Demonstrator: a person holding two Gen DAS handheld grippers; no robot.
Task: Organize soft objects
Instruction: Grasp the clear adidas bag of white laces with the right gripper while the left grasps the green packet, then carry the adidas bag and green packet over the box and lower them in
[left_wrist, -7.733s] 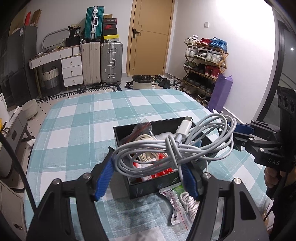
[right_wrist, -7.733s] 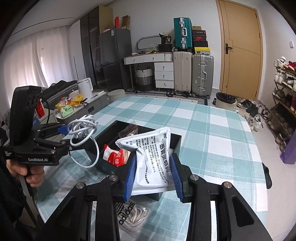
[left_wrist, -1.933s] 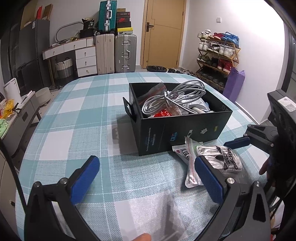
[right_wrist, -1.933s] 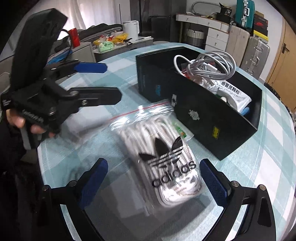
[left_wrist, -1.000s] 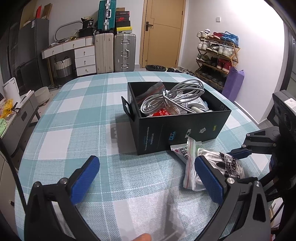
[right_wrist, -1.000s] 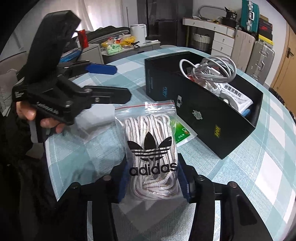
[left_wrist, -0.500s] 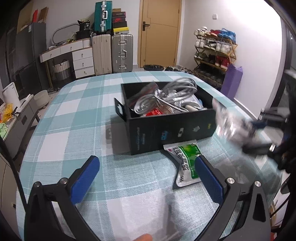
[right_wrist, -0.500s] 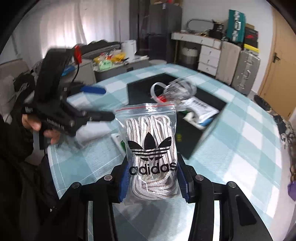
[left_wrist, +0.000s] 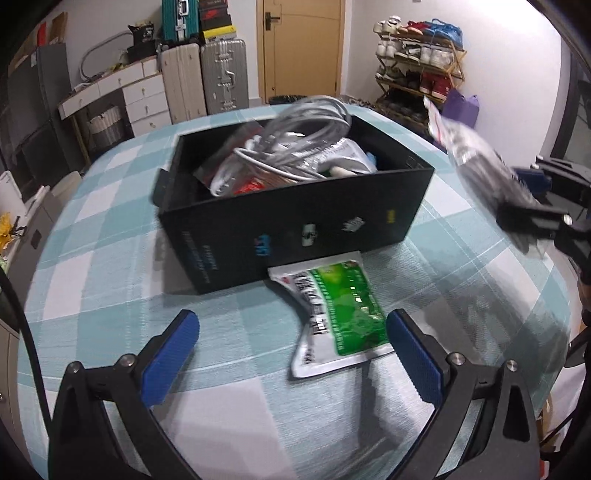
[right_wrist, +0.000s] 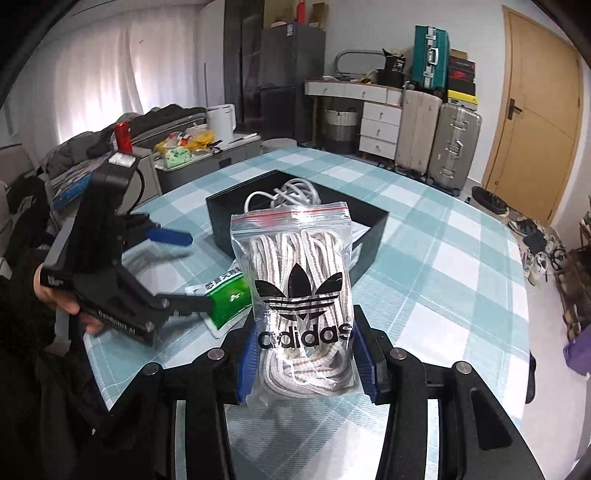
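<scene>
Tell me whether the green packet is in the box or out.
Out. The green packet lies flat on the tablecloth against the black box's near wall, between the open left gripper's fingers.

A clear zip bag of white laces (right_wrist: 301, 314) stood upright above the table, a green-and-white sachet (left_wrist: 338, 310) lay flat against the black box (left_wrist: 295, 229) crammed with grey cables (left_wrist: 295, 147) and packets.

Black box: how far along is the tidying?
Done: cables and packets already fill the box. In hand: the right hand-held gripper is shut on the bag of laces, above the table. Left: the green packet lies on the cloth; the open left hand-held gripper hovers near it.
</scene>
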